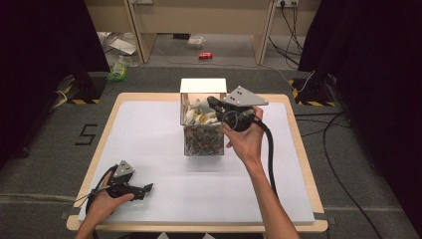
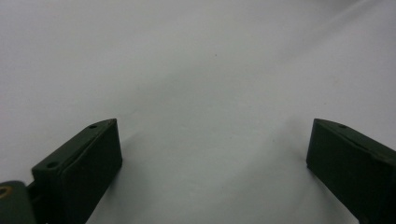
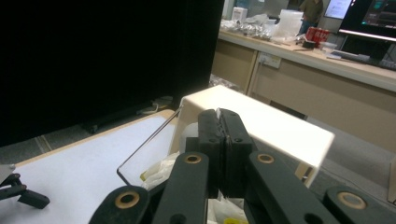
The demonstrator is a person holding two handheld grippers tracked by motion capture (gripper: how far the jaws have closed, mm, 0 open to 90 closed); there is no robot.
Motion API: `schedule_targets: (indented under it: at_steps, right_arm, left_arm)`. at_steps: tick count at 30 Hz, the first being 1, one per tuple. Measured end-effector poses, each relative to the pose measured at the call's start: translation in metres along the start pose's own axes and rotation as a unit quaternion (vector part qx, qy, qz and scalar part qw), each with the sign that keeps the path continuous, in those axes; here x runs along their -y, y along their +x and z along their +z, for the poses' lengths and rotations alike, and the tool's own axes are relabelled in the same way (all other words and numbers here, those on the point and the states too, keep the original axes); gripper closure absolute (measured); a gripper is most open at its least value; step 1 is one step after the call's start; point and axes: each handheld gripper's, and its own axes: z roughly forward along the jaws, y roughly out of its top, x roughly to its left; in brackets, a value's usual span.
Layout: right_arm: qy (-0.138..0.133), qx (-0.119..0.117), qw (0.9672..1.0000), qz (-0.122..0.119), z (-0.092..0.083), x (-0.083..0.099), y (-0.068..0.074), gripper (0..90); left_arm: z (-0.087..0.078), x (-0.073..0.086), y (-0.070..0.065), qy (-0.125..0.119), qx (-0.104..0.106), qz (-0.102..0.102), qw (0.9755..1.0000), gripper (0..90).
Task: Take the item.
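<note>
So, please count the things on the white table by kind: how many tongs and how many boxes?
Tongs: 2, the left tongs resting open on the table, the right tongs shut above the box
Clear box of small packets: 1
Total: 3

high view overhead facing forward onto table (image 1: 149, 129), left gripper view skimming it closely, right gripper view above box (image 3: 261, 126)
</note>
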Motion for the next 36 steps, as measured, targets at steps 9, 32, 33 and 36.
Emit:
schedule_targets:
  at_steps: [9, 32, 33, 36]
  right_arm:
    - [-0.021, 0.014, 0.9996, 0.009, -0.019, -0.007, -0.013, 89.2]
    - [-0.03, 0.071, 0.9966, 0.03, -0.071, 0.003, -0.057, 89.1]
    - [-0.03, 0.073, 0.9964, 0.032, -0.072, 0.003, -0.058, 89.1]
    - [-0.026, 0.081, 0.9957, 0.035, -0.075, 0.006, -0.064, 89.1]
  left_arm:
    - [0.0, 0.0, 0.0, 0.0, 0.0, 0.0, 1.0, 2.7]
    - [0.0, 0.0, 0.0, 0.0, 0.0, 0.0, 1.0, 2.7]
    - [0.0, 0.0, 0.0, 0.0, 0.0, 0.0, 1.0, 2.7]
    - [0.0, 0.0, 0.0, 0.0, 0.0, 0.001, 1.0, 2.7]
